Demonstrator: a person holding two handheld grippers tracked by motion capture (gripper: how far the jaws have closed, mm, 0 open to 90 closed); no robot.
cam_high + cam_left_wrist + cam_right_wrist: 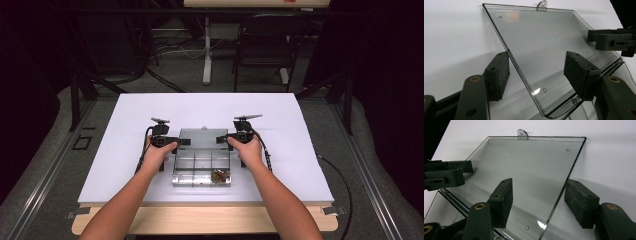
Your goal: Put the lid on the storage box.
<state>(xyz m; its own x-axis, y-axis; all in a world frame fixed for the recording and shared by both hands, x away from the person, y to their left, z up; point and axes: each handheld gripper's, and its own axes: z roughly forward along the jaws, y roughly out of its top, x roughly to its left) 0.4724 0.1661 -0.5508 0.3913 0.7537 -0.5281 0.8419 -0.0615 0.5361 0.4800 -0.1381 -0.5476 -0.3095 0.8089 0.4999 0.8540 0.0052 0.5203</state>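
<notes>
Here we are over the white surface [125,150], and in the middle of it sits a clear plastic compartment box [201,172] with its lid [202,139] swung open and lying flat on the far side. In the near right compartment there's a small brownish clump [219,175]; too small to tell what it is.

The left gripper [176,142] sits at the lid's left edge, the right gripper [223,140] at its right edge, a hand behind each.

Looking along the left gripper [537,75], the fingers [499,75] stand wide apart, straddling the lid's edge [524,72]: one pad outside it, over the bare surface, the other over the clear panel. Neither pad presses on the plastic. The right gripper shows at the far side of the lid.

Same picture from the right gripper [537,202]: fingers [579,205] spread wide, the lid's edge [560,192] running between them, nothing clamped. The small hanging tab [522,133] marks the lid's far edge.
</notes>
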